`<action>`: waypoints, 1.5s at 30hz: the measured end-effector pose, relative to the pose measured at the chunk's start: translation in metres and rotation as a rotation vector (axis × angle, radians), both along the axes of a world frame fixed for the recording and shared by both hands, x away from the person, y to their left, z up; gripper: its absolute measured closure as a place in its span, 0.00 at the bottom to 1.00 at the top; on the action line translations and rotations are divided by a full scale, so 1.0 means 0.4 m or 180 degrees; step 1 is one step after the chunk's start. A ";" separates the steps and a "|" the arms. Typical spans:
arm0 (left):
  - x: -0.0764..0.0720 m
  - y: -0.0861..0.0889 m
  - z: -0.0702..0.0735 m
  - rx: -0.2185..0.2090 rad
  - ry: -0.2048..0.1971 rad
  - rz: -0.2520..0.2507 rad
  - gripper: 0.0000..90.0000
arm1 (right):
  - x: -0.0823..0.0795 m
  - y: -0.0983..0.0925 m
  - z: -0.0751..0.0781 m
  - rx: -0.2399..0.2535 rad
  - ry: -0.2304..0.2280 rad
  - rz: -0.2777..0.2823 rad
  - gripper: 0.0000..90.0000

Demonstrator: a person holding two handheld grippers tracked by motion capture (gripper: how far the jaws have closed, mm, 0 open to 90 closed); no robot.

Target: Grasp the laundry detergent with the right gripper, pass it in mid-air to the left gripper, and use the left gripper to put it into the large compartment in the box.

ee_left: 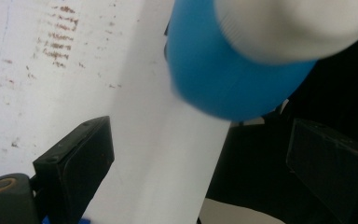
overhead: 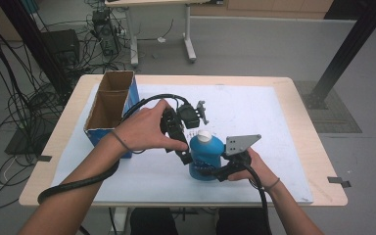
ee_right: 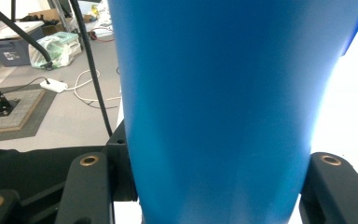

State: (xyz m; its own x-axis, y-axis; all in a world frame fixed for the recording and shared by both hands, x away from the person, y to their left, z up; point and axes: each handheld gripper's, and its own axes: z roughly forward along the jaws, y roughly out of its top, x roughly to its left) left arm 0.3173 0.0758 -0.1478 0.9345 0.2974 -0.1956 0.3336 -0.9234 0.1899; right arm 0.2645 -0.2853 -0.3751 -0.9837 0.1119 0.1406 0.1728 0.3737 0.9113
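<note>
— High view first: blue bottle point(overhead: 205, 159) upright on the white mat point(overhead: 284, 147) of the bench point(overhead: 318, 161), near the front edge, white cap point(overhead: 204, 135) on top.
— Right tool point(overhead: 214, 172)?
— Clamped on the bottle's lower body from the right side, hand behind it, grey three-cornered plate point(overhead: 241, 143) above. Seen along its own jaws in the right gripper view: blue wall of the bottle point(ee_right: 214, 116) wedged between both black jaws, touching each.
— Left tool point(overhead: 186, 157)?
— Up against the bottle's left shoulder, just under the cap, left hand point(overhead: 144, 129) wrapped around the tool's body. Jaws spread apart in the left gripper view, one low at the left, one low at the right, white mat point(ee_left: 51, 70) between and beyond. Blurred bottle shoulder point(ee_left: 223, 74) and cap point(ee_left: 293, 28) above the jaws, not pressed by either pad. Open, gripping nothing.
— Anything else on the bench?
— Open cardboard box point(overhead: 110, 105) with a blue side, standing at the far left corner of the mat, well apart from the bottle. Black cable point(overhead: 78, 183) looping off the left tool over the front left of the bench.
</note>
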 end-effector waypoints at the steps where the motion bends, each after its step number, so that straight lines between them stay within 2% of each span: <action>1: 0.000 0.000 0.000 0.0000 0.0000 0.0000 0.09 | 0.000 0.000 0.000 0.0000 0.0000 0.0000 0.46; 8: 0.000 -0.034 0.010 0.0043 -0.0009 -0.0153 0.09 | 0.020 0.018 0.004 -0.0008 0.0002 0.0134 0.46; 15: -0.002 -0.058 0.008 0.0089 -0.0004 -0.0227 0.09 | 0.029 0.032 0.003 -0.0007 0.0018 0.0219 0.46; 45: -0.003 -0.068 0.008 0.0078 -0.0031 -0.0225 0.09 | 0.025 0.034 0.003 0.0025 0.0001 0.0249 0.46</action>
